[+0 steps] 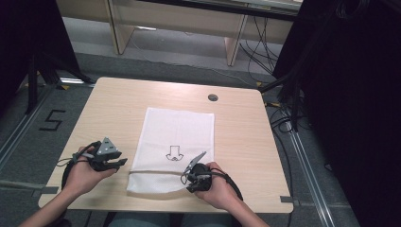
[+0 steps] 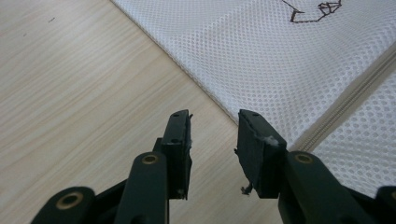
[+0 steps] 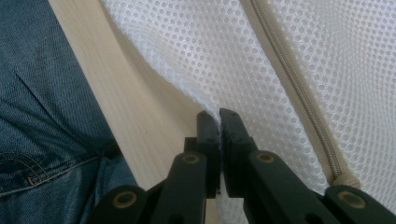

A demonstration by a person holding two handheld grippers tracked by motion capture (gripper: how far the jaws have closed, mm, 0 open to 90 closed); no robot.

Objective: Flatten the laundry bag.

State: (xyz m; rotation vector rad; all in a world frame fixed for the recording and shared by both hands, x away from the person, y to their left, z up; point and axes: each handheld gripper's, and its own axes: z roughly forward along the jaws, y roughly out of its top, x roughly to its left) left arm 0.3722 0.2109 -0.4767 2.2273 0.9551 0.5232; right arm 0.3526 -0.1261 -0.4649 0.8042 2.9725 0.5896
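White mesh laundry bag lies flat mid-table, zipper running across near end, small black drawing on top. Right gripper at bag's near right corner, jaws pinched tight on mesh edge, fabric lifted slightly. Left gripper just beside bag's left edge, jaws parted, nothing between them, wood beneath.

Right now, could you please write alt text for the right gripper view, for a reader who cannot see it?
The right hand-held gripper is shut on the edge of a white mesh laundry bag, pinching a fold of mesh between its two black jaws. A beige zipper runs along the bag to the right of the jaws, and the light wooden table and blue jeans appear at left.
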